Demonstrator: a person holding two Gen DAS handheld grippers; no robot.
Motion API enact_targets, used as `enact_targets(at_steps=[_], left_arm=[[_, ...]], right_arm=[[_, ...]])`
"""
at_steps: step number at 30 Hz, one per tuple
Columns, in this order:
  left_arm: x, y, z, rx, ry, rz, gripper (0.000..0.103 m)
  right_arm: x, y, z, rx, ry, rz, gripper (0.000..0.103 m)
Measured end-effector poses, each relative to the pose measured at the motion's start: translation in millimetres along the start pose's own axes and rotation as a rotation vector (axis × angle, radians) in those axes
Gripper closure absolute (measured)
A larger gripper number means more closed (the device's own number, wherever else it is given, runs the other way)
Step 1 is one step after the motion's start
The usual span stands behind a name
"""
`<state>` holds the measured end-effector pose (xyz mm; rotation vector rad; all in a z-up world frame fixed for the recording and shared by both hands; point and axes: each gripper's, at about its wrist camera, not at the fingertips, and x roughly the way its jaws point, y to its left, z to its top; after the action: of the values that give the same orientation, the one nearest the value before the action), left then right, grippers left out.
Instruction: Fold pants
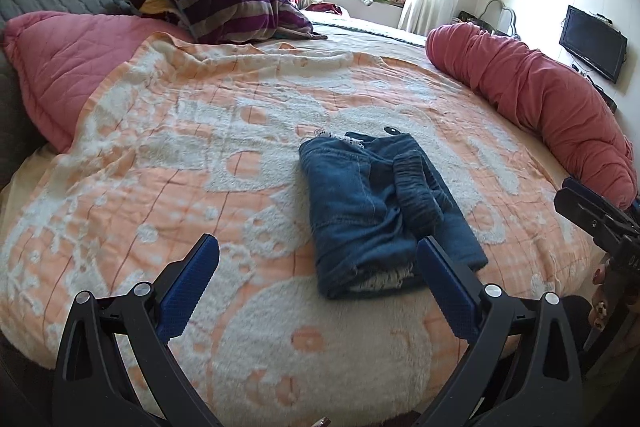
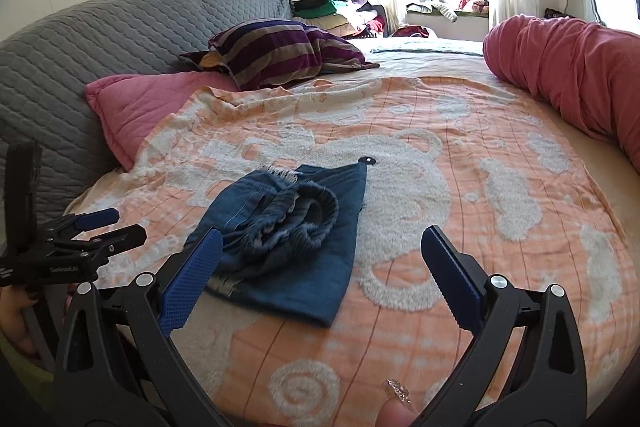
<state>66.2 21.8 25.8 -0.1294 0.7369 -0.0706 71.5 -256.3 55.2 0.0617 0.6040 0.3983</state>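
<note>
Folded blue denim pants (image 1: 384,211) lie on the orange-and-white bear blanket (image 1: 168,155), roughly mid-bed, a compact stacked rectangle. In the left wrist view the bundle's long axis runs from near to far, tilted slightly left at the far end; elastic waistband (image 1: 418,191) bunched on top toward the right side, frayed hem bits at the far edge. In the right wrist view the same pants (image 2: 288,247) sit left of centre w/ the waistband ruffle on top.

Open room: wide bare blanket left of the bundle and in front of it, plus a strip to its right. Boundaries: rolled red quilt (image 1: 540,99) along the right bed edge, pink quilted pillow (image 1: 60,67) and striped pillow (image 1: 228,3) at the far left, grey quilted headboard (image 2: 80,67) behind them.

Left gripper (image 1: 318,275): fingers spread wide, nothing between, its right pad overlapping the bundle's near corner in view; contact can't be told. Right gripper (image 2: 322,267): fingers wide apart too, empty, left pad by the pants' near-left edge.
</note>
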Motion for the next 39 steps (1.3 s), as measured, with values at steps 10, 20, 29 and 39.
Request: enact_targets(at_steps=[10, 20, 29, 39], left_arm=[[-9.4, 1.2, -30.3, -0.040, 0.052, -0.022, 0.004], [3.7, -9.5, -47.3, -0.032, 0.090, -0.029, 0.004], [9.4, -9.8, -47.4, -0.036, 0.095, -0.021, 0.004], [8.8, -10.9, -46.6, -0.031, 0.093, -0.010, 0.004]], right_arm=[[-5.8, 9.6, -34.2, -0.014, 0.077, 0.007, 0.009], [-0.8, 5.0, -47.8, 0.006, 0.107, 0.001, 0.009], [8.0, 6.6, -53.4, -0.012, 0.130, -0.001, 0.009], [8.3, 6.1, -53.6, -0.007, 0.127, -0.001, 0.009]])
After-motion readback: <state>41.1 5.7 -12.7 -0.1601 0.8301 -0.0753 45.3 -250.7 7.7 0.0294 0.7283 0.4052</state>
